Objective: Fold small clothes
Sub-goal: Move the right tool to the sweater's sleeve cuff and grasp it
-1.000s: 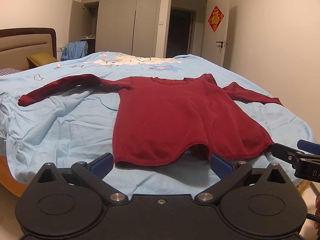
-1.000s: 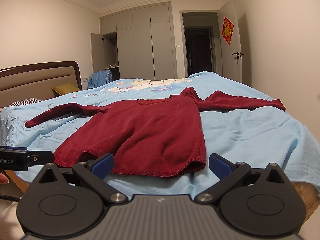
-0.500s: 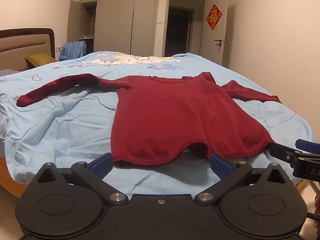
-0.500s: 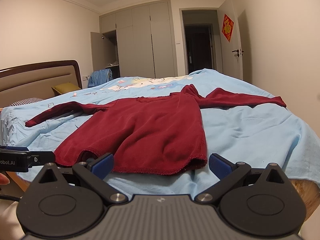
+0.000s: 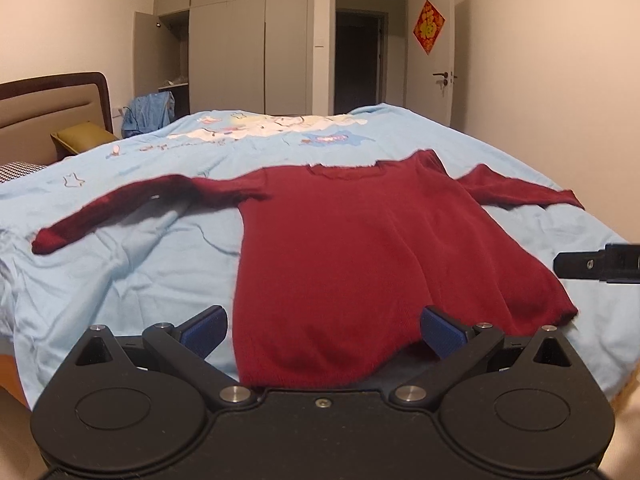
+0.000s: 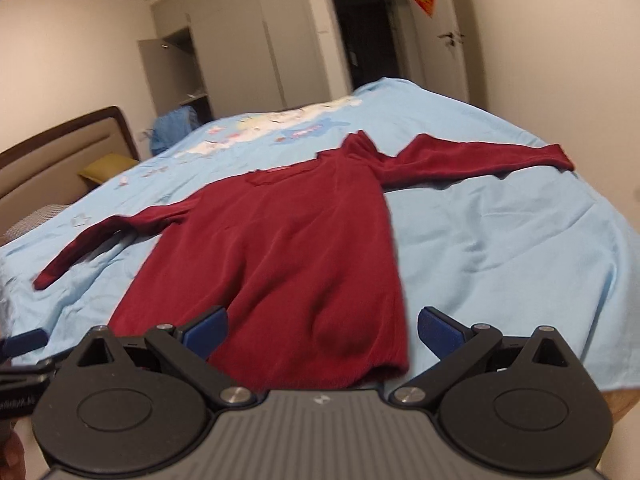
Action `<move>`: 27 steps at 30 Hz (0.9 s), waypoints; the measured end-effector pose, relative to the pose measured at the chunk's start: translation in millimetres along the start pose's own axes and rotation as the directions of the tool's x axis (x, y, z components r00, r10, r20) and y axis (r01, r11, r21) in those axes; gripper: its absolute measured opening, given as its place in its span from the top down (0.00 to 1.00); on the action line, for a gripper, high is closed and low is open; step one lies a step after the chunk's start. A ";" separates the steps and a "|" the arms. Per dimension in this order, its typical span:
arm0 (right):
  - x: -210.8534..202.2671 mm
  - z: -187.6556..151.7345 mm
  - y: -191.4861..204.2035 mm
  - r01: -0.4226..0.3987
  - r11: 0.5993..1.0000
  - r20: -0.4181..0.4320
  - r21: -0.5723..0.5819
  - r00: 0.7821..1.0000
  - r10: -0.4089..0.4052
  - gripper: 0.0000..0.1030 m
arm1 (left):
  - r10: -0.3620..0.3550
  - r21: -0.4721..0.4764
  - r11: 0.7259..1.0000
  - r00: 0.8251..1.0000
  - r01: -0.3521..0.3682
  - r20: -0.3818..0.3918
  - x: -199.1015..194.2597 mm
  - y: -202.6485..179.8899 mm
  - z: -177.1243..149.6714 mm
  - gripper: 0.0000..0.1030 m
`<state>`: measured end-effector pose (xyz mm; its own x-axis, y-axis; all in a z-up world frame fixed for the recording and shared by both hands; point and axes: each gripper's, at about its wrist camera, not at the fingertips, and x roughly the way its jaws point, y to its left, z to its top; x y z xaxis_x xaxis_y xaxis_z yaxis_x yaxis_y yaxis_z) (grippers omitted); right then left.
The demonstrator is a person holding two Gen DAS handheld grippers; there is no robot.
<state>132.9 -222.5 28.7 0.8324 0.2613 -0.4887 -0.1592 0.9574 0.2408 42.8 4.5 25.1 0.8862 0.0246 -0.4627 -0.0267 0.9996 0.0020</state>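
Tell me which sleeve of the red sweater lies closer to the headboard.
The left-hand sleeve, whose cuff points toward the brown headboard. The other sleeve stretches toward the wall with the door.

left gripper point(image 5: 322, 330): black body, blue pads, silver screws | right gripper point(image 6: 322, 330): black, ribbed grey plate

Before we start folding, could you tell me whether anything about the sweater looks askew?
The dark red sweater lies mostly flat, sleeves spread, but its hem is rumpled, humping up off the blue bedspread near the edge.
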 end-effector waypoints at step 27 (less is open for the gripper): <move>61.0 122.0 -49.8 0.147 0.988 -0.047 0.038 0.988 -0.145 0.00 | 0.096 -0.073 0.992 0.994 -0.100 -0.053 97.0 3.4 134.6 0.01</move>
<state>256.4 -269.2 89.2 0.8206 0.1253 -0.5576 -0.0152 0.9801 0.1978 191.0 11.7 99.5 0.8535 0.1203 -0.5071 -0.1490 0.9887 -0.0162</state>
